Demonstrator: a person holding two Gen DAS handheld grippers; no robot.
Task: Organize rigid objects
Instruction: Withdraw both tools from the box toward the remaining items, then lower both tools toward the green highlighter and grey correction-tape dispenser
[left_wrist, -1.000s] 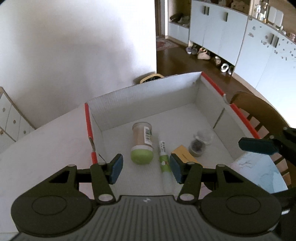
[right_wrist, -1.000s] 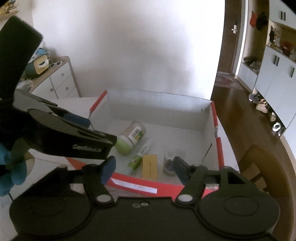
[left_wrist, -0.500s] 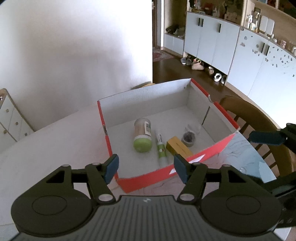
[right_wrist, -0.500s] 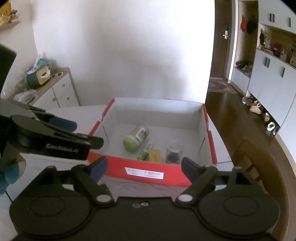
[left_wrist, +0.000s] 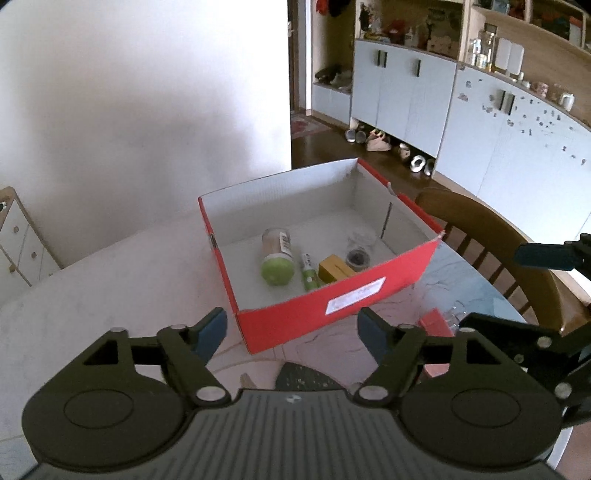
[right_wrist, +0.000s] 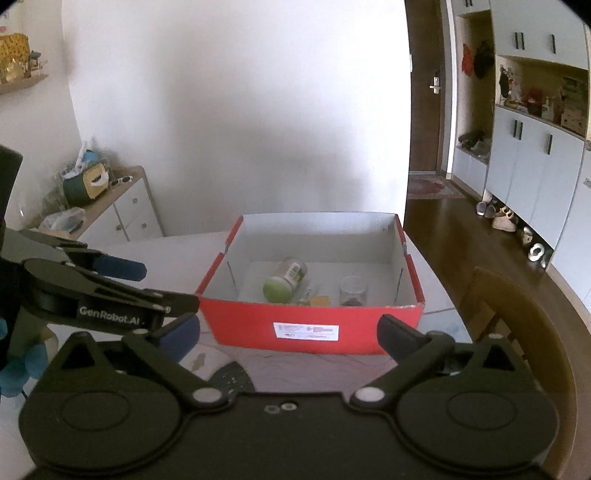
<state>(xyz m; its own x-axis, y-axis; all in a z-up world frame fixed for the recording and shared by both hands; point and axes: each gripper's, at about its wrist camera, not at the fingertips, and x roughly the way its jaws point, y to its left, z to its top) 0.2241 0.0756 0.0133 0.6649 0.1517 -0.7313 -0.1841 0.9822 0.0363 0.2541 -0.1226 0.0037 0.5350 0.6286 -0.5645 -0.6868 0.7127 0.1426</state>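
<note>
Left wrist view: wooden chair (left_wrist: 491, 236) beside the red box (left_wrist: 332, 306) on the table (left_wrist: 110, 280).

Black tool (right_wrist: 288, 338), blue pads (right_wrist: 181, 334), silver screws.

wooden chair (left_wrist: 491, 236) beside white table (left_wrist: 110, 280), shoes (right_wrist: 504, 218) under cabinets (left_wrist: 402, 92)
</note>
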